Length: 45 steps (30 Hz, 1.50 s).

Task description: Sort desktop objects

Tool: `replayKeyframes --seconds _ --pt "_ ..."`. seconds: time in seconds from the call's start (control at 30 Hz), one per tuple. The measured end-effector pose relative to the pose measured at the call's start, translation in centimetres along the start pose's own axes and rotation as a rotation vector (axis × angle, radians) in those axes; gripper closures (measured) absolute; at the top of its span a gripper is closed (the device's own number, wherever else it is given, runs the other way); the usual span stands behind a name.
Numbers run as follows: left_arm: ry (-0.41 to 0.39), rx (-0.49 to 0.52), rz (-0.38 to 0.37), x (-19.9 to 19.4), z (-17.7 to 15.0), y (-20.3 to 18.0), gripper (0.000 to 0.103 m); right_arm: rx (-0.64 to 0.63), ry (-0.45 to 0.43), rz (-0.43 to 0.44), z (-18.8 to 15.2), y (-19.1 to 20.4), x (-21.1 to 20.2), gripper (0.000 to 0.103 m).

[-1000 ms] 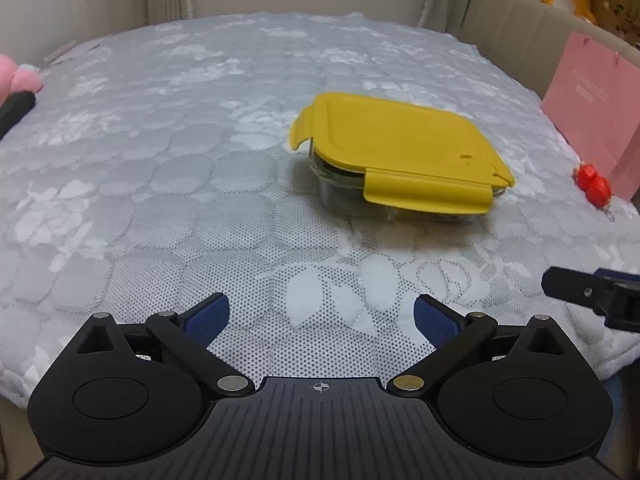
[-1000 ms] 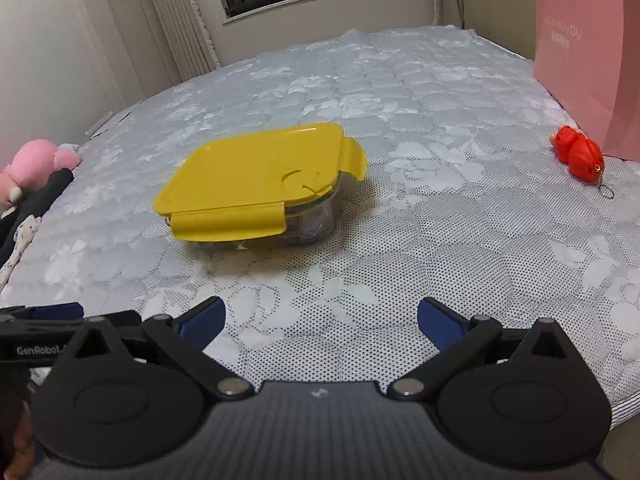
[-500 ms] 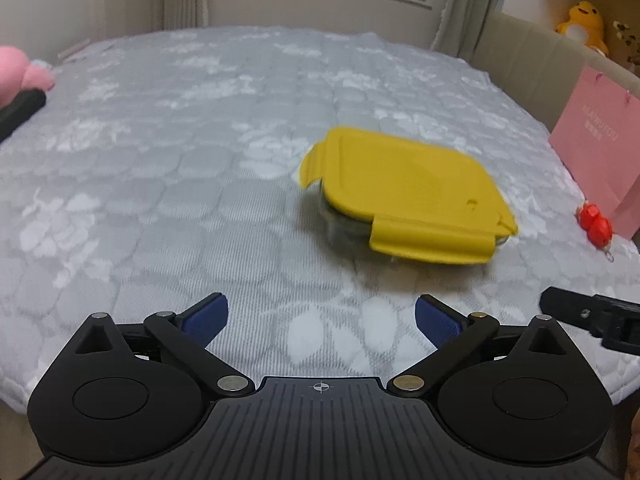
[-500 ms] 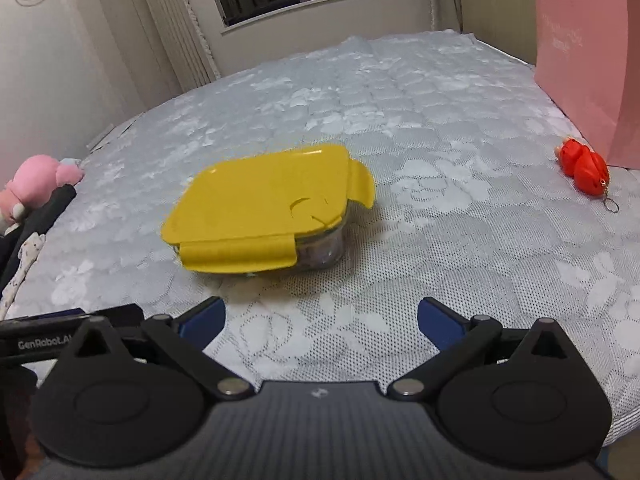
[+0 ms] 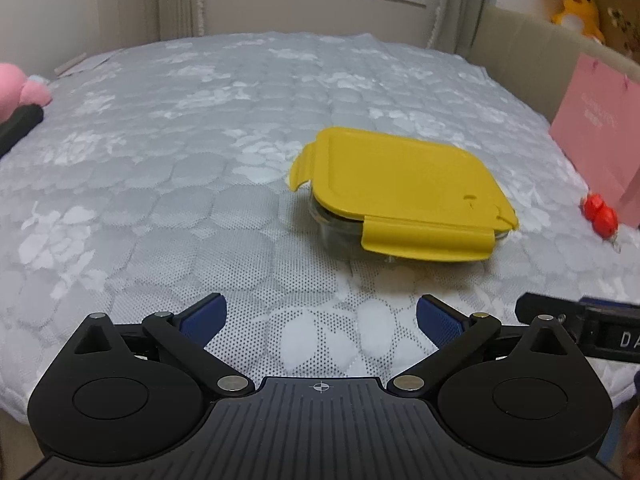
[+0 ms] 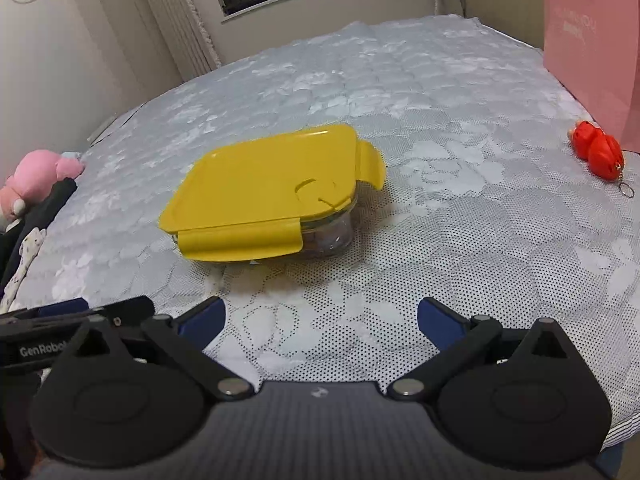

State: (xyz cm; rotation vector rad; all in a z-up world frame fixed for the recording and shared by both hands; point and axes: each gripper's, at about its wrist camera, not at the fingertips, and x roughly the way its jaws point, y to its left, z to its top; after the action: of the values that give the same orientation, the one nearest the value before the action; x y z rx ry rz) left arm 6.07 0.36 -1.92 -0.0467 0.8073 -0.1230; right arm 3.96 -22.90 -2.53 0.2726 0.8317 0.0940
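A glass food box with a yellow lid sits on the grey quilted surface; its side flaps stand unlatched. It also shows in the right wrist view. A small red toy keychain lies to the right, seen too in the left wrist view. My left gripper is open and empty, well short of the box. My right gripper is open and empty, also short of the box.
A pink paper bag stands at the right edge, behind the red toy. A pink plush toy and dark clothing lie at the left edge. A yellow plush sits behind the headboard.
Both grippers have drawn back and lifted a little from the box, so more of the room shows. Both stay open. The box and the red toy have not moved.
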Motion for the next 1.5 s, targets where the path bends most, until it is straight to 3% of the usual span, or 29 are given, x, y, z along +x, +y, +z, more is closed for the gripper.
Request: replayKeyframes --seconds 0.23,0.4,0.8,0.97,1.17,1.37,1.5 --pt "0.0 -0.053 0.0 0.4 0.0 0.8 0.0 -0.024 -0.002 -0.007 -0.2 0.5 0.1 0.0" --pt "-0.032 -0.045 0.045 0.1 0.0 0.9 0.0 -0.004 0.006 0.006 -0.3 0.3 0.5 0.0" --pt "-0.035 -0.019 0.045 0.3 -0.2 0.5 0.0 0.045 -0.013 0.019 0.1 -0.1 0.9 0.0" --pt "-0.035 -0.001 0.053 0.4 -0.2 0.2 0.0 0.01 0.035 -0.068 0.0 0.4 1.9 0.0" --pt "-0.026 0.016 0.06 1.3 -0.2 0.1 0.0 0.077 0.061 0.016 0.2 -0.6 2.9 0.0" --pt "0.001 0.006 0.048 2.1 -0.2 0.4 0.0 -0.009 -0.003 -0.127 0.0 0.6 2.5 0.0" --pt "0.01 0.01 0.044 2.0 -0.3 0.4 0.0 -0.032 -0.015 -0.132 0.0 1.3 2.3 0.0"
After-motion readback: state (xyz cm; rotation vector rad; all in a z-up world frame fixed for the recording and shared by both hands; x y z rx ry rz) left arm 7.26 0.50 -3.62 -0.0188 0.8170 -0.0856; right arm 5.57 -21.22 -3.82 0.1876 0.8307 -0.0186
